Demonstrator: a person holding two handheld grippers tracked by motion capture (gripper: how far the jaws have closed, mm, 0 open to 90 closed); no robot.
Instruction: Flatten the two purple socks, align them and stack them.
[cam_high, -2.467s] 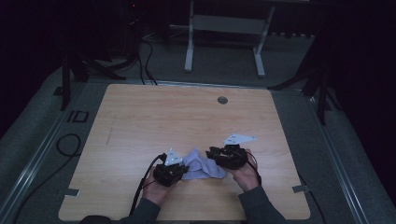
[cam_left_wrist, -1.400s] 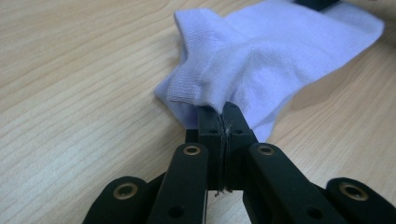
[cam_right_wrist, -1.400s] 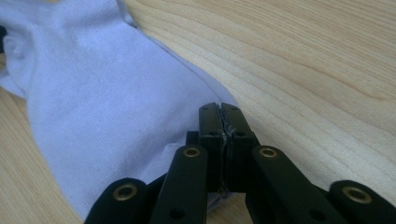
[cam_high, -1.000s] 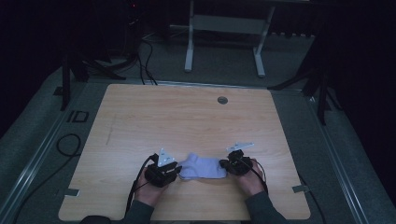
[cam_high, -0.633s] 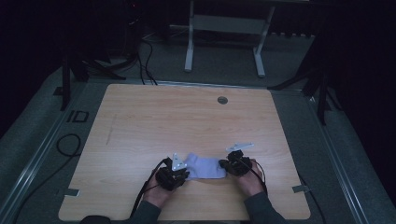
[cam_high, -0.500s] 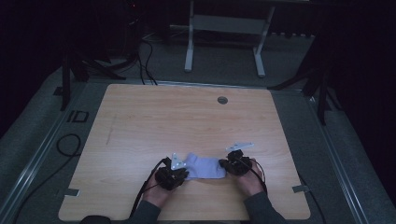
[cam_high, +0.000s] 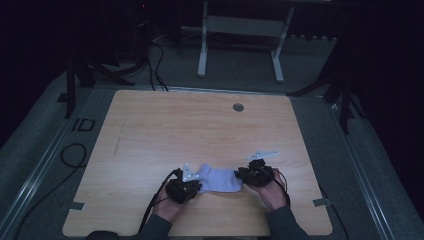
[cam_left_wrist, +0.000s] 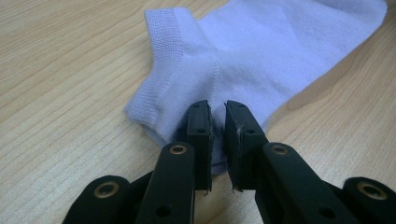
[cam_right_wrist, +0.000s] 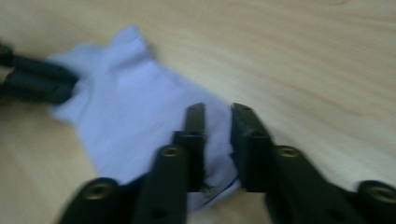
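At table's near edge | left tongs (cam_left_wrist: 217, 126) pinch sock (cam_left_wrist: 261, 60) heel | right tongs (cam_right_wrist: 217, 135) just opening, toe between, unpressed

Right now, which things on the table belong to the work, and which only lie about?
In use:
- pale lilac sock
- left hand-held gripper, pinching the sock's heel
- right hand-held gripper, jaws just opening at the toe end

Lying about:
- round grommet in the table

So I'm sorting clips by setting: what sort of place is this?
Likely a lab or recording studio: a bare wooden table on grey carpet, loose cables and black stands around it in a dark room.
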